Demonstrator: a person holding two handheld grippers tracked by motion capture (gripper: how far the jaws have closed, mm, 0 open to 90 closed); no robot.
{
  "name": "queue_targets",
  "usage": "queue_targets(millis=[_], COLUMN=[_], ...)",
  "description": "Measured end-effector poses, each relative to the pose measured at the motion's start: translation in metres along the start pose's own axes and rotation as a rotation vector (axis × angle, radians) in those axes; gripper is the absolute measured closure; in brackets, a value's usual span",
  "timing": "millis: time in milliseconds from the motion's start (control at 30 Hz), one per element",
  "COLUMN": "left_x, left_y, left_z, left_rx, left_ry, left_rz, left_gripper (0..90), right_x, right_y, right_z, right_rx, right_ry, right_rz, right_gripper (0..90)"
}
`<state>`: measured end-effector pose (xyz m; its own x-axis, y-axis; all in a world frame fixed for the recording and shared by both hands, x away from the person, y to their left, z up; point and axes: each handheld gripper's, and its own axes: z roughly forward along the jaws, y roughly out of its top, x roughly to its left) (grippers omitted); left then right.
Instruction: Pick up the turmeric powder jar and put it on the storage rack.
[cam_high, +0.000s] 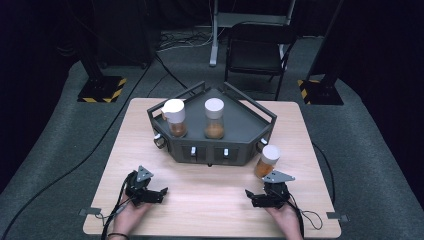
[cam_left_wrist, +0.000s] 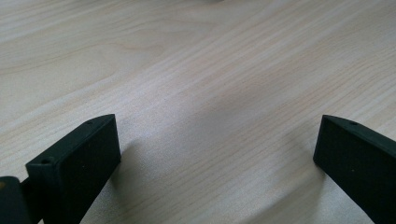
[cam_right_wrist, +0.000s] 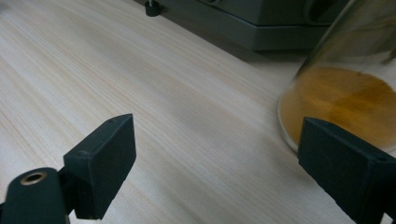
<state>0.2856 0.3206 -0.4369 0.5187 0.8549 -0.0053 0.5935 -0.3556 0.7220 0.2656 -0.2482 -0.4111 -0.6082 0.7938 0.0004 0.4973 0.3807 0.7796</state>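
A dark grey angular rack (cam_high: 247, 125) stands at the back middle of the wooden table (cam_high: 210, 182). Two white-lidded jars of orange-brown powder stand upright in it, one at the left (cam_high: 175, 117) and one in the middle (cam_high: 214, 118). A third such jar (cam_high: 266, 161) stands on the table by the rack's front right corner. My left gripper (cam_high: 161, 194) lies near the front left, open (cam_left_wrist: 218, 126) over bare wood. At the front right my right gripper (cam_high: 251, 198) is open (cam_right_wrist: 217, 126); the third jar (cam_right_wrist: 345, 93) stands just beyond its right jaw, outside the gap.
The rack's front wall (cam_right_wrist: 243, 23) lies ahead of the right gripper. Behind the table stand a black chair (cam_high: 257, 50) and two stand bases with yellow-black tape (cam_high: 102, 89) (cam_high: 320, 90). Cables run across the grey floor. The table's front edge is close to both hands.
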Motion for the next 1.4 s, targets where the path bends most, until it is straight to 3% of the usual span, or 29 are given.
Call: queue_targets(millis=[833,1033,1400], left_x=[0.000,0.000,0.000], left_y=[0.000,0.000,0.000], left_z=[0.000,0.000,0.000], left_rx=[0.000,0.000,0.000], left_ry=[0.001,0.001,0.001], left_rz=[-0.001,-0.001,-0.001], left_gripper=[0.1,0.1,0.1], right_x=[-0.023,-0.031,-0.038], right_y=[0.012,0.015,0.027], right_z=[-0.025,-0.027,-0.028], right_rx=[-0.038,-0.058,-0.082], right_ry=[-0.083,-0.081,-0.082], right_rz=[0.021,0.047,0.048], right_gripper=[11.1,11.1,11.9])
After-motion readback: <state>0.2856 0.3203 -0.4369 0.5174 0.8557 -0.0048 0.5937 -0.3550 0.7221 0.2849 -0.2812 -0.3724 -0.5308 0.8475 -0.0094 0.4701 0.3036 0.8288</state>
